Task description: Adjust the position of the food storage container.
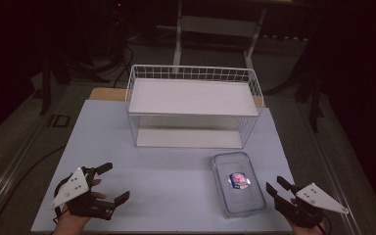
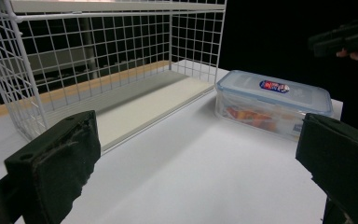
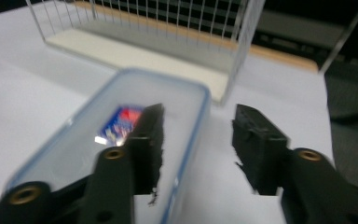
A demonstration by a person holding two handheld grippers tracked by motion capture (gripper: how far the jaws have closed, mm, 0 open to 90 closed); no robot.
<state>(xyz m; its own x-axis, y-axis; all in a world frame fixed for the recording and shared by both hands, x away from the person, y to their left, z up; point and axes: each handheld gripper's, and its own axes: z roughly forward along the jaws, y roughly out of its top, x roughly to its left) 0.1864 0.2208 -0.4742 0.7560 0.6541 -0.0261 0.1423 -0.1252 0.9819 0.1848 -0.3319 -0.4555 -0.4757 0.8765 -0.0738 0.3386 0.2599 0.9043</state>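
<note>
No grasp is made yet; this looks like the approach to a pick. At the table's point(image 1: 176, 171) near left the left gripper point(image 1: 110, 183) hovers, jaws spread wide and empty. Mid-table stands a white wire rack point(image 1: 192, 105) with flat shelf boards. Just in front of it, to the right, lies the box point(image 1: 238, 183): clear plastic, rounded, blue-rimmed lid, sticker on top. The right gripper point(image 1: 277, 186) sits beside it, jaws apart over its edge. Next, I judge, it must straddle the box and close.

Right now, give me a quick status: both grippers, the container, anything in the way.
Left gripper open, empty. Right gripper open, beside the lidded plastic container, not gripping. Wire rack behind the container, shelves bare. Nothing between grippers and container.
</note>
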